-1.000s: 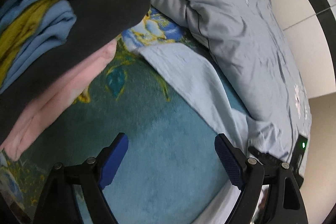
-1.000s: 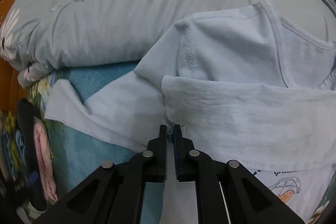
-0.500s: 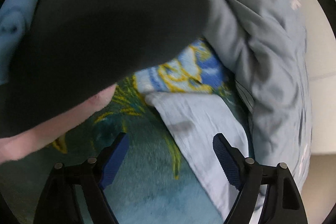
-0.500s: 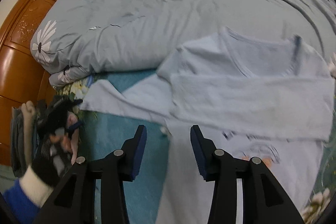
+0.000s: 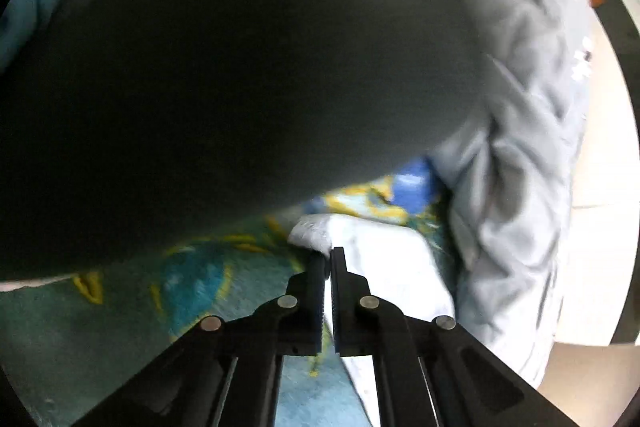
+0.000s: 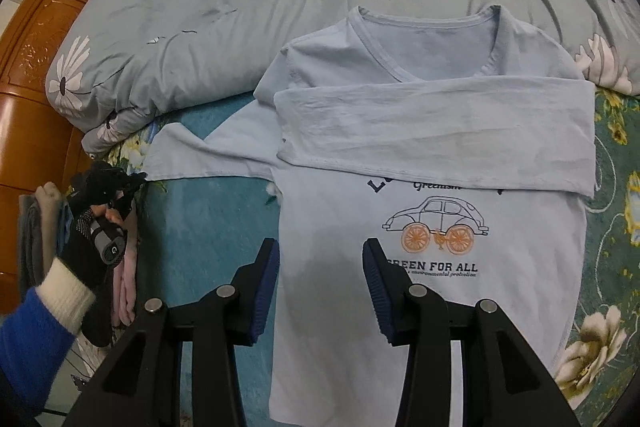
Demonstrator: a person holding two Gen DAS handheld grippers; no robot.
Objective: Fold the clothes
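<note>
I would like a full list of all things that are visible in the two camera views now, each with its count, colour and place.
long-sleeved shirt: 1, pale blue with a car print, flat on the bed; one sleeve folded across the chest, the other sleeve still spread out to the side.
duvet: 1, grey-blue with white daisies, bunched behind the shirt.
bed cover: 1, teal with a floral print, under the shirt.
pile of clothes: 1, pink, grey and dark pieces, at the bed's edge.
wooden furniture: 1, orange-brown, beyond the bed.
left gripper: 1, black, jaws shut on the spread sleeve's end.
right gripper: 1, black with blue pads, jaws open above the shirt's body.
gloved hand: 1, black glove, blue sleeve with white cuff, holding the left gripper.
</note>
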